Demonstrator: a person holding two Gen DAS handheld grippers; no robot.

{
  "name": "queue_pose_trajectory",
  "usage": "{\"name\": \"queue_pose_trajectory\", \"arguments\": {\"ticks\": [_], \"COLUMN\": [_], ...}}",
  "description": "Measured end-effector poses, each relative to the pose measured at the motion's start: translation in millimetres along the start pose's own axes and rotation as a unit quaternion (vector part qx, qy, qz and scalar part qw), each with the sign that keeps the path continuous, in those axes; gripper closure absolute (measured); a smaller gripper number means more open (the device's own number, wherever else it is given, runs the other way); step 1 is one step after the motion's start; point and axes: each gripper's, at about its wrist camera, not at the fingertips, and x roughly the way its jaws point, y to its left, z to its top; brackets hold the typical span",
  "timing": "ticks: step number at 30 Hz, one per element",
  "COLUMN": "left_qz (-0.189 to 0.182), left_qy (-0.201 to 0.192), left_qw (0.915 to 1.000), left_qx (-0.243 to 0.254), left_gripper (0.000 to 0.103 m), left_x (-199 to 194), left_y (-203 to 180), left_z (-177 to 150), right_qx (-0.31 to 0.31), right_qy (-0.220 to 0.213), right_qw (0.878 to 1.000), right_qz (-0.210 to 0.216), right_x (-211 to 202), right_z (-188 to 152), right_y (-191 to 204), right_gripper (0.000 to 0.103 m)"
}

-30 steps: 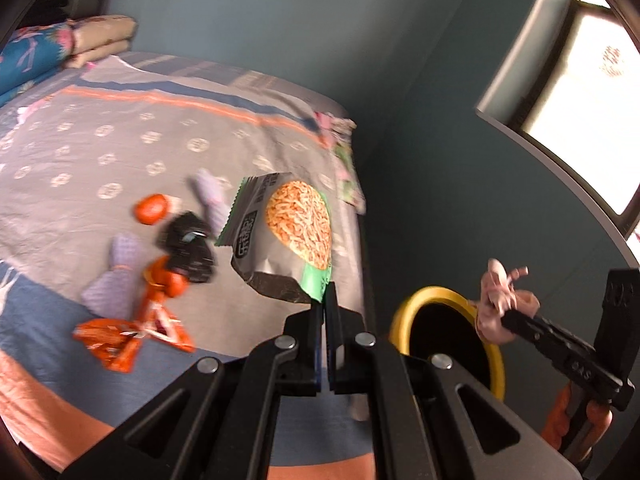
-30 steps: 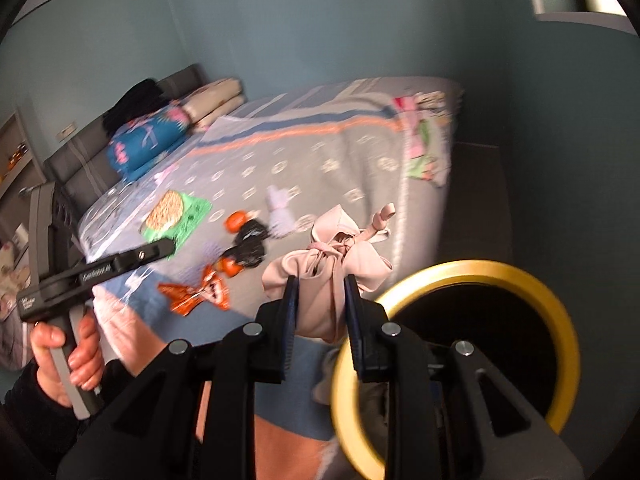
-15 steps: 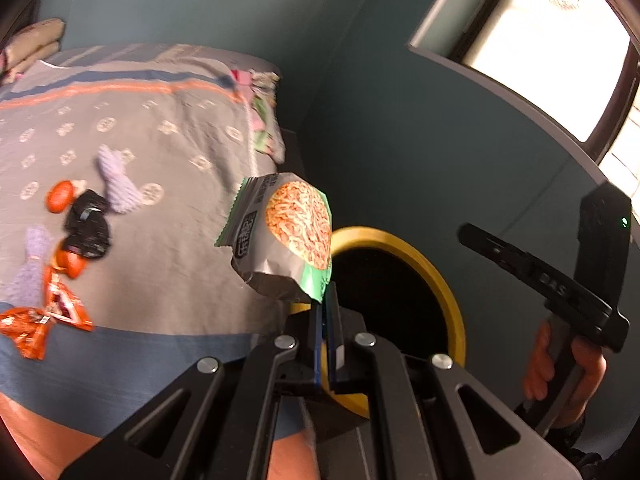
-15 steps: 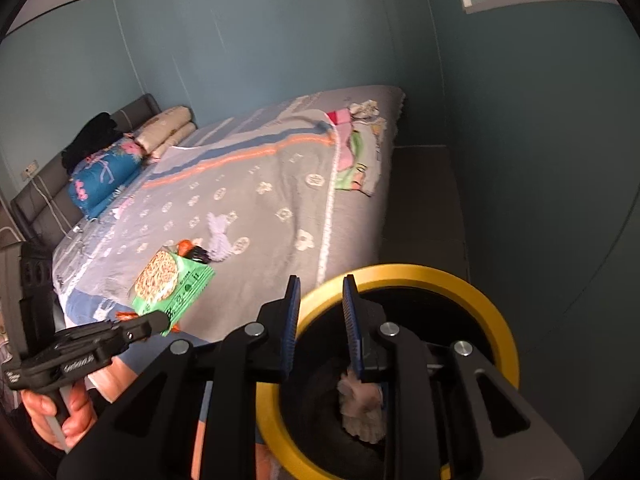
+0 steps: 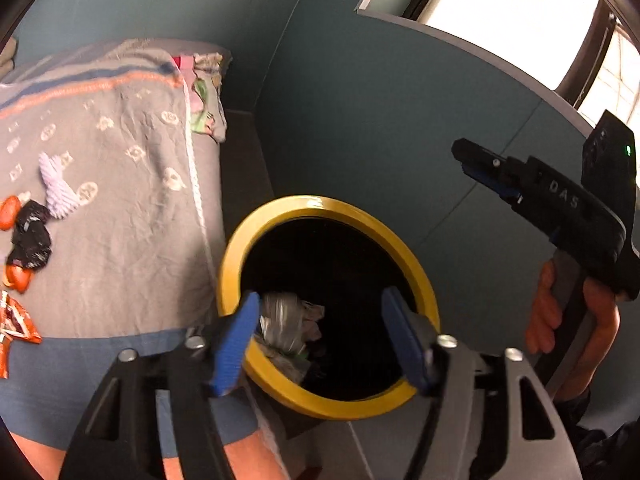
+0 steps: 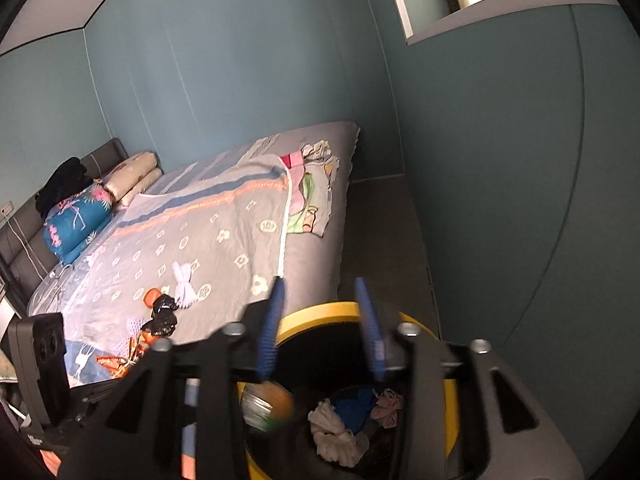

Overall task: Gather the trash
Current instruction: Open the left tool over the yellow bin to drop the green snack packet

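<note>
A black trash bin with a yellow rim [image 5: 320,204] stands on the floor beside the bed. My left gripper [image 5: 324,336] is open right over its mouth, and the green snack packet [image 5: 284,332] is dropping inside; it shows blurred in the right wrist view [image 6: 266,404]. My right gripper [image 6: 320,324] is open and empty above the bin [image 6: 316,314]. Crumpled pink and white trash [image 6: 332,432] lies inside. On the bed lie a black wrapper [image 5: 30,236], orange wrappers [image 5: 12,324] and a white paper piece [image 5: 56,190].
The bed with a grey patterned blanket [image 6: 224,232] fills the left side. Pillows [image 6: 76,216] lie at its head. A teal wall [image 5: 380,120] stands close behind the bin, with a window above. A strip of floor [image 6: 380,240] runs between bed and wall.
My left gripper moved over the bin, opened and let go of the snack packet, which falls in. My right gripper opened wider and rose a little after dropping the pink trash.
</note>
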Motion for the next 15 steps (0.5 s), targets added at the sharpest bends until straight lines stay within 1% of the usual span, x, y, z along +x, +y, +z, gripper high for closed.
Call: {"name": "queue_pose_trajectory", "arguments": {"ticks": [2, 3, 4, 6, 7, 8, 10, 11, 12, 13, 15], "left_qz": [0.01, 0.019, 0.026, 0.051, 0.065, 0.078, 0.101, 0.113, 0.126, 0.139, 0.159], "left_qy": [-0.003, -0.008, -0.011, -0.02, -0.024, -0.029, -0.038, -0.044, -0.048, -0.052, -0.058], "left_qw": [0.9999, 0.9997, 0.9994, 0.9982, 0.9972, 0.996, 0.9933, 0.9916, 0.9895, 0.9872, 0.9825], "left_qx": [-0.006, -0.014, -0.018, -0.023, -0.026, -0.031, -0.041, -0.046, -0.051, -0.059, -0.077], "left_gripper": [0.033, 0.03, 0.028, 0.024, 0.024, 0.024, 0.022, 0.02, 0.02, 0.02, 0.02], "left_x": [-4, -8, -11, -19, -24, -29, -42, -47, -53, -59, -71], "left_y": [8, 16, 24, 38, 48, 59, 77, 86, 98, 110, 134], "left_z": [-2, -4, -3, -5, -5, -7, -11, -13, -16, -19, -24], "right_qx": [-0.005, -0.008, -0.011, -0.018, -0.023, -0.03, -0.048, -0.053, -0.06, -0.065, -0.075], "right_qy": [0.002, 0.004, 0.006, 0.01, 0.012, 0.015, 0.024, 0.027, 0.033, 0.039, 0.048], "right_qw": [1.0, 1.0, 1.0, 0.999, 0.999, 0.998, 0.996, 0.995, 0.993, 0.991, 0.987], "right_qz": [0.002, 0.007, 0.017, 0.033, 0.04, 0.05, 0.074, 0.08, 0.095, 0.109, 0.13], "right_x": [5, 8, 12, 20, 24, 29, 43, 48, 57, 65, 78], "right_z": [1, 1, 1, 2, 2, 2, 1, 1, 1, 0, -2], "right_y": [4, 8, 14, 25, 32, 40, 65, 74, 88, 100, 124], "right_gripper": [0.062, 0.057, 0.05, 0.043, 0.04, 0.038, 0.025, 0.024, 0.021, 0.017, 0.014]}}
